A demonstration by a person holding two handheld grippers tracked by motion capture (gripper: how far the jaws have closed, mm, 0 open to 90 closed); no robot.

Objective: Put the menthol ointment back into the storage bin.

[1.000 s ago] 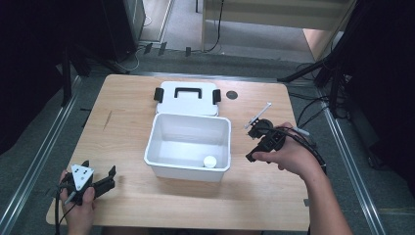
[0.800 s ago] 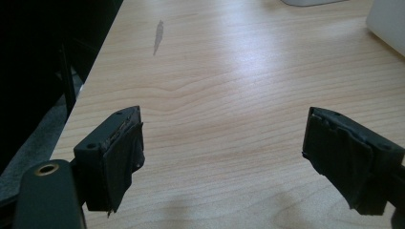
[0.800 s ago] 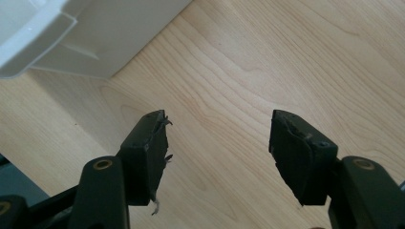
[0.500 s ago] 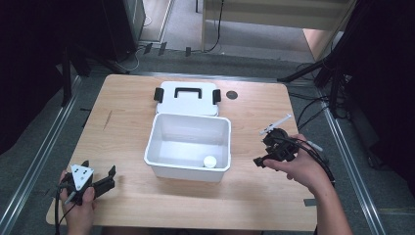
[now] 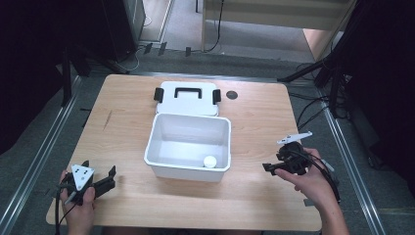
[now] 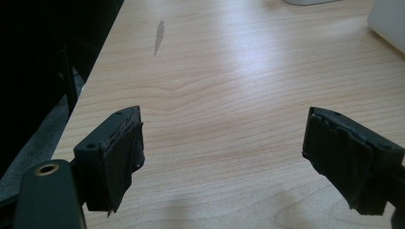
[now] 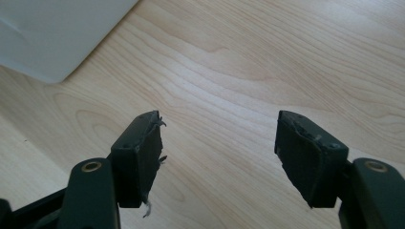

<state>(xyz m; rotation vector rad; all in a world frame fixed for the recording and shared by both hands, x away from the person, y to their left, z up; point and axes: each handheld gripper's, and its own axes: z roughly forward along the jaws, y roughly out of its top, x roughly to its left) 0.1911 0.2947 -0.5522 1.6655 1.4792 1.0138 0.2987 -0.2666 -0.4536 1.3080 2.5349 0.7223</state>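
The right gripper [image 5: 268,169] hovers low over the table [image 5: 254,127], right of the white plastic bin [image 5: 190,147], its jaws parted with bare wood between them; they have just been opening. In the right gripper view [image 7: 217,155] a corner of the bin shows at upper left. Inside the bin, near its front right corner, lies a small white round cap [image 5: 210,161]. Behind the bin rests its white lid [image 5: 186,98] with black handle. The left gripper [image 5: 110,177], left of the bin's front, stands spread wide and empty.
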